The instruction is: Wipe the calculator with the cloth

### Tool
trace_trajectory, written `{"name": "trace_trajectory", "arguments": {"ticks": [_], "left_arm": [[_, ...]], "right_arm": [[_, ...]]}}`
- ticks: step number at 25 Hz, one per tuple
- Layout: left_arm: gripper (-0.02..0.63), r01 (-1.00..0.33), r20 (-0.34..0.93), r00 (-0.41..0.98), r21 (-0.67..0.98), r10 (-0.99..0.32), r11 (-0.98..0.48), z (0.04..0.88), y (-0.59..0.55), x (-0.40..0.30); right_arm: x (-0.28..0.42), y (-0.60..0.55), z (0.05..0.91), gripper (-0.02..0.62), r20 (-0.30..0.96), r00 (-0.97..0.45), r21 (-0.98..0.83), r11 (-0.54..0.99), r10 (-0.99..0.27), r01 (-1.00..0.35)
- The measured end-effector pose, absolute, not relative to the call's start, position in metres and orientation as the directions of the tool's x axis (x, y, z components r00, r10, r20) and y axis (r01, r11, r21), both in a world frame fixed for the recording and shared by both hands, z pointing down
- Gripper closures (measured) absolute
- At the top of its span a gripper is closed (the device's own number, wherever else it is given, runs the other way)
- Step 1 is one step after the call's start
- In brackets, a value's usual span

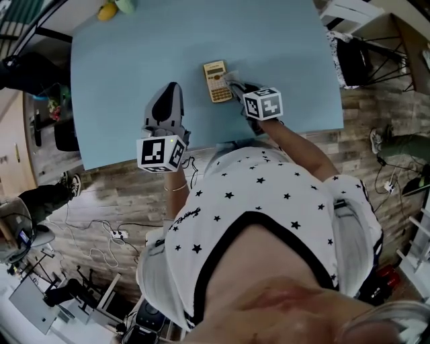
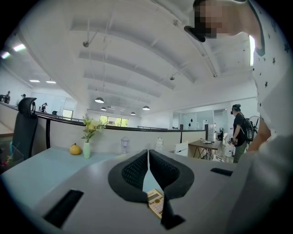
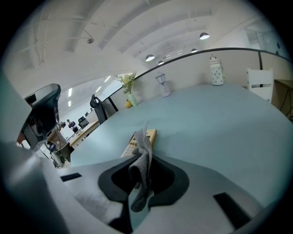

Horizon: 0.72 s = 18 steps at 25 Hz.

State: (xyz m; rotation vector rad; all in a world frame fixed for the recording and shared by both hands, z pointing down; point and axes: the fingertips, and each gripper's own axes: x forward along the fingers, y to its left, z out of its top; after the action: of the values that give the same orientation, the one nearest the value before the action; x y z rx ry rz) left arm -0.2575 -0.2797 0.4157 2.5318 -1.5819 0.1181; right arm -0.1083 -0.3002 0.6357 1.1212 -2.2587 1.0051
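A tan calculator [image 1: 216, 80] lies flat on the light blue table [image 1: 134, 60]. My right gripper [image 1: 236, 85] is shut on a grey cloth [image 3: 143, 155], whose free end drapes over the calculator's [image 3: 137, 139] near right edge. My left gripper [image 1: 166, 107] rests at the table's front, to the left of the calculator and apart from it, with its jaws shut on nothing. Between the left jaws' lower tips a corner of the calculator [image 2: 156, 202] shows.
A yellow gourd-shaped ornament [image 1: 107, 10] and a green vase with flowers [image 2: 87, 146] stand at the table's far left corner. A white lantern [image 3: 216, 71] and a glass [image 3: 164, 87] stand along the far edge. A person [image 2: 239, 132] stands by desks beyond the table.
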Motion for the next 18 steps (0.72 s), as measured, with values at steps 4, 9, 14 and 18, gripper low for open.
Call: {"name": "trace_trajectory", "arguments": {"ticks": [4,9,14,18], "left_arm": [[0.571,-0.886,0.15,0.463,0.086,-0.874,-0.455,0.415,-0.283,-0.246],[0.571,-0.881,0.156,0.472,0.083,-0.867,-0.465,0.417,-0.286,-0.239],[0.571,-0.882,0.158,0.472,0.083,-0.867,-0.464,0.417,-0.287,-0.238],[0.571,-0.885,0.156,0.466,0.08,-0.871,-0.459,0.415,-0.288,-0.241]], "right_arm": [[-0.096,-0.295,0.644,0.551,0.652,-0.567,-0.416,0.388,-0.504,-0.823],[-0.09,-0.29,0.653,0.551,0.655,-0.57,-0.441,0.362,-0.496,-0.821],[-0.087,-0.293,0.653,0.551,0.659,-0.562,-0.433,0.359,-0.499,-0.827],[-0.085,-0.301,0.644,0.551,0.647,-0.555,-0.428,0.353,-0.522,-0.832]]}}
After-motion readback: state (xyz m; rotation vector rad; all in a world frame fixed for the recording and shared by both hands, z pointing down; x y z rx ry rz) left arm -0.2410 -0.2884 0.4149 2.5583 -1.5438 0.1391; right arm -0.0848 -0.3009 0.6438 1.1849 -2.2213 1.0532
